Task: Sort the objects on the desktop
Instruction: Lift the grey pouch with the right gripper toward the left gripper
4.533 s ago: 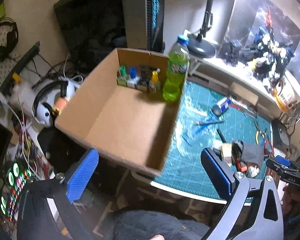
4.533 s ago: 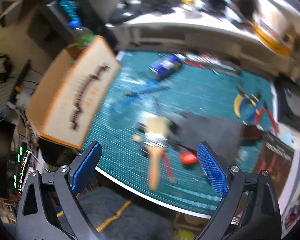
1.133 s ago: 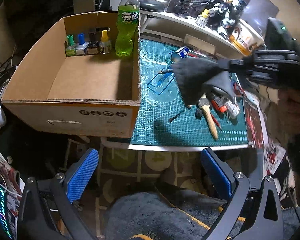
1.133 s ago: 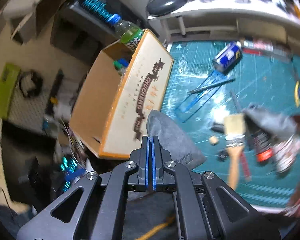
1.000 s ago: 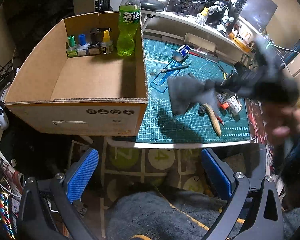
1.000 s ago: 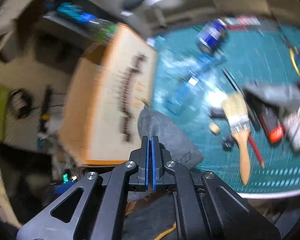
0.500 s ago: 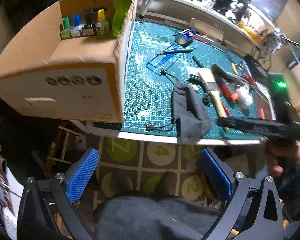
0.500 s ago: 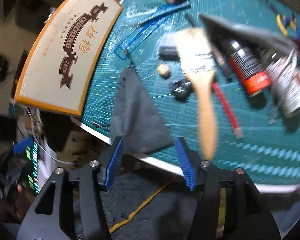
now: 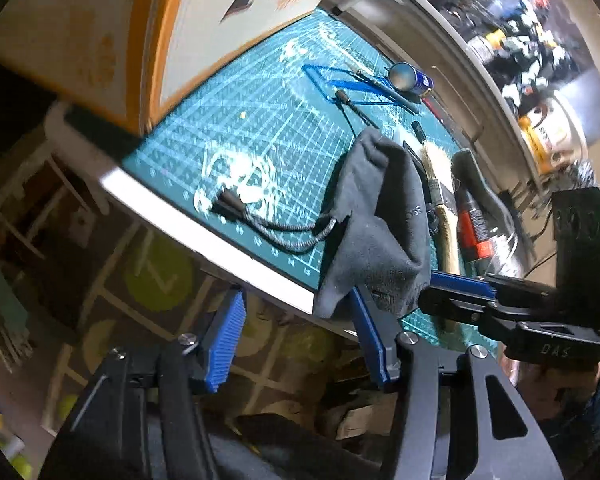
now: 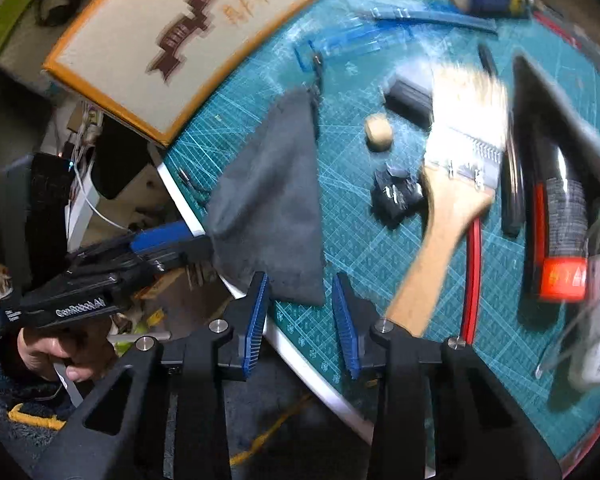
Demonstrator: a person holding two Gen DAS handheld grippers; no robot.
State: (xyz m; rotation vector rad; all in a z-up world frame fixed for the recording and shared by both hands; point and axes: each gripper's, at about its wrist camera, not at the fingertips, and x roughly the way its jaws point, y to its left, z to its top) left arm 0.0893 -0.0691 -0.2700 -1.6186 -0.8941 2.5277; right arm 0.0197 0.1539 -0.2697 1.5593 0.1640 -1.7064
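Right wrist view: grey pouch (image 10: 276,184) lay limp at the tabletop (image 10: 380,248) front edge, cord (image 9: 284,232) trailing beside the cardboard box (image 10: 204,40). Soft, light, likely floppy; best pinched at the near hem. Right tool (image 10: 300,316) sat unclenched around that hem, left tool (image 9: 296,336) unclenched at its corner, neither gripping.

Your grey pouch (image 9: 380,216) hides most of the paintbrush (image 9: 440,200) behind it, and its corner drops over the mat's near edge. The cardboard box (image 10: 204,36) is cut off by the top edge, its printing smeared. The far-shelf figures (image 9: 520,52) are too blurred to identify.
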